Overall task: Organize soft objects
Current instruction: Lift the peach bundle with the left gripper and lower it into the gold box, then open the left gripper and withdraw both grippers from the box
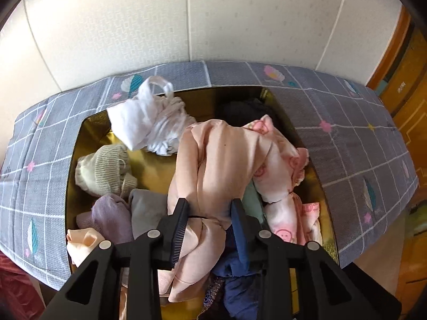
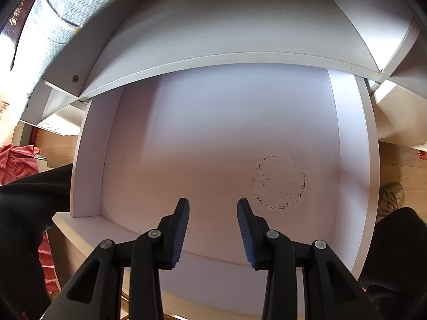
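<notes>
A gold box point(image 1: 88, 130) on the bed holds several soft items: a peach garment point(image 1: 213, 165), a white cloth point(image 1: 149, 122), a beige knit hat point(image 1: 106, 170), a lilac piece point(image 1: 109, 218), a pink smiley-print cloth point(image 1: 280, 176) and dark blue fabric point(image 1: 234, 288). My left gripper point(image 1: 209, 205) has its fingers around the peach garment, which fills the gap between them; it looks gripped. My right gripper point(image 2: 213, 205) is open and empty, over a white drawer-like compartment point(image 2: 213, 133) with a round scuff mark point(image 2: 279, 182).
The bed has a grey checked cover point(image 1: 347, 122) against a white wall. A wooden door point(image 1: 405, 80) is at the right. In the right wrist view, a white shelf edge point(image 2: 213, 61) overhangs the compartment, a patterned blue cushion point(image 2: 53, 13) lies top left, and dark trouser legs point(image 2: 24, 213) flank it.
</notes>
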Motion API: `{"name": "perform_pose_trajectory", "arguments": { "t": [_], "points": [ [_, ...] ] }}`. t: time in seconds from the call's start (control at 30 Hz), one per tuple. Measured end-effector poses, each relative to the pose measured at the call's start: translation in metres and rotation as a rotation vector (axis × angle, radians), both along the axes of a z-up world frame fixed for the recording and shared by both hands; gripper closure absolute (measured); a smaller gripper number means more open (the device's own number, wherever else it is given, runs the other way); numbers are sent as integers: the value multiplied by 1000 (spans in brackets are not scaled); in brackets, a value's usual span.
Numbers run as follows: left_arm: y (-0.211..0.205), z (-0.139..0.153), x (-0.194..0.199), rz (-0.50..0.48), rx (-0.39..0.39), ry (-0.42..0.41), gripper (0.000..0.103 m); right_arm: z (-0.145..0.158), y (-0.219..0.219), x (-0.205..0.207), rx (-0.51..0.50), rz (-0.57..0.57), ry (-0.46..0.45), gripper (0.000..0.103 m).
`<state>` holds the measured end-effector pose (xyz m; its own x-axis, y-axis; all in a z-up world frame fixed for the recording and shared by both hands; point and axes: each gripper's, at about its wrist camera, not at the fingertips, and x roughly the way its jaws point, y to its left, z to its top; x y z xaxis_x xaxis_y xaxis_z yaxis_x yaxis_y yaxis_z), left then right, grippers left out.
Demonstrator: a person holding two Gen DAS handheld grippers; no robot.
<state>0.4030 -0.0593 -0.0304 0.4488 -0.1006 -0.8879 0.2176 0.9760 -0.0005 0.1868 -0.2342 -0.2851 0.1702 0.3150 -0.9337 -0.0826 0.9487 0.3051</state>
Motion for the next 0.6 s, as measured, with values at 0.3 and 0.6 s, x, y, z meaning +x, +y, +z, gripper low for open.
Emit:
{"name": "perform_pose_trajectory", "arguments": {
  "t": [0.3,0.6],
  "points": [
    [21,14,-32,35,-133,-64,61,7,4,-2,-9,16,-18,65],
    [34,19,-137,54,104,-275,59,27,10,-14,-55,40,-78,57]
  ]
}}
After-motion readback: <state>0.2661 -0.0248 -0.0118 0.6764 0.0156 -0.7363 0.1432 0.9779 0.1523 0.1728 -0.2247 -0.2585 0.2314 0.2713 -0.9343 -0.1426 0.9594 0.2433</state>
